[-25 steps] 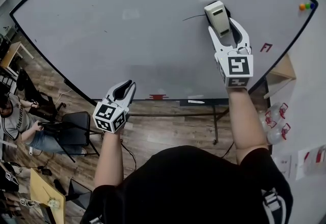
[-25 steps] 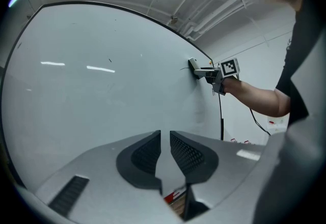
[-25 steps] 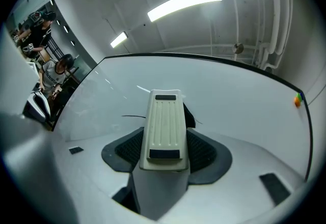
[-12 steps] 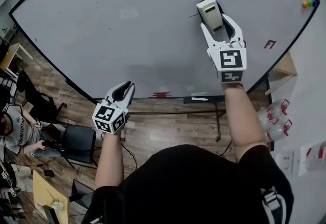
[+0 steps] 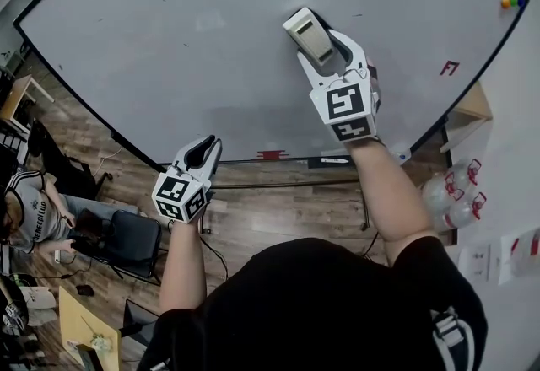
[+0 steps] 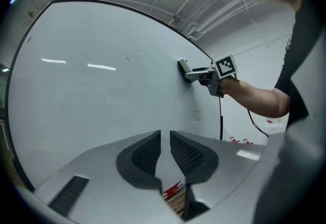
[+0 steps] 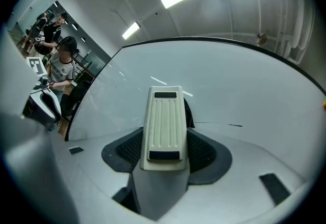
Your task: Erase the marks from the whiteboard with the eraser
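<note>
Right now the right gripper (image 5: 325,53) is at upper centre-right of the head view, its fingers clamped on the sides of the cream eraser (image 5: 309,35). The eraser is pressed against the whiteboard (image 5: 169,49) and tilted to the upper left. In the right gripper view the eraser (image 7: 163,111) fills the gap between the fingers (image 7: 204,152), ribbed back facing the camera, dark pad side towards the whiteboard (image 7: 244,80). A thin dark line mark (image 7: 234,125) sits on the board just right of the eraser.

The left gripper (image 5: 207,148) is lower left of centre in the head view, at the board's bottom edge and well apart from the eraser. In the left gripper view its fingers (image 6: 144,152) are nearly together with only a narrow slit between them and nothing held. The same view shows the right gripper (image 6: 196,73) off at centre-right, with the eraser (image 6: 182,65) touching the board.

Other marks in the head view: a red mark (image 5: 449,68) near the board's right edge and a small red mark (image 5: 272,154) at its bottom edge. Coloured magnets (image 5: 510,1) are in the upper right corner. Below the board is a wooden floor (image 5: 278,209); a seated person (image 5: 34,217) and a black chair (image 5: 131,234) are at lower left, and clear bottles (image 5: 451,201) at the right edge.
</note>
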{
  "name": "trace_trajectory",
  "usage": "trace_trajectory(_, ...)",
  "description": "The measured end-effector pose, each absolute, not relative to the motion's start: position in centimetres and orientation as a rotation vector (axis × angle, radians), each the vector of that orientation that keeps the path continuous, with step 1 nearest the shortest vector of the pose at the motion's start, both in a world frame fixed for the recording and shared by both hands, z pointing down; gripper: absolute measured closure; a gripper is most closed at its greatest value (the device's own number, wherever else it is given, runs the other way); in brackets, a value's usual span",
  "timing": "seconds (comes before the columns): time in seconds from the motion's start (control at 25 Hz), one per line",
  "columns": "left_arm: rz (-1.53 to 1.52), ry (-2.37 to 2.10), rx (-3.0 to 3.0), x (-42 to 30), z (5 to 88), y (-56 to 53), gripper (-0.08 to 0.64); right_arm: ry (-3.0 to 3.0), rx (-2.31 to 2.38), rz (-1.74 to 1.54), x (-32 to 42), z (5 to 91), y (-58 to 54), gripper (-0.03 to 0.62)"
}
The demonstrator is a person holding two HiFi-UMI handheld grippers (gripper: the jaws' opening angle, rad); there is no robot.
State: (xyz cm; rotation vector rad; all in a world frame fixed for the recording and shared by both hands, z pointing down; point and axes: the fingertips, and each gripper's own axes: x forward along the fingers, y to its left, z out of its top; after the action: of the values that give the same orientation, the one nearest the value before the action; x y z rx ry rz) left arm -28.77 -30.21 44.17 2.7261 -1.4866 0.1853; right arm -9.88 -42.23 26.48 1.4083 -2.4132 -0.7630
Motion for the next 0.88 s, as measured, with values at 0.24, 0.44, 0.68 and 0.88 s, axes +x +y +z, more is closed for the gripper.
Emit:
trace_trajectory(0.24, 0.187, -1.475, 2.726, -29.2, 44.4, -30.1, 0.511, -2.381, 1.332, -0.738, -12.3, 28.9, -41.8, 0.347)
trace_trajectory(0.44, 0.179, -1.476, 2.730, -29.5, 44.3, -30.1, 0.509, -2.378, 1.312, -0.725, -13.0, 29.7, -41.8, 0.347)
trace_trajectory(0.68, 0.174, -1.474, 2.734, -29.3, 44.2, -29.9, 0.509, -2.349, 1.306, -0.734, -12.5, 29.4, -41.7, 0.347)
trace_trajectory(0.88, 0.176, -1.475, 2.735, -29.2, 44.2, -29.8, 0.509, -2.338, 1.319, -0.730, -11.6, 28.7, -41.8, 0.347)
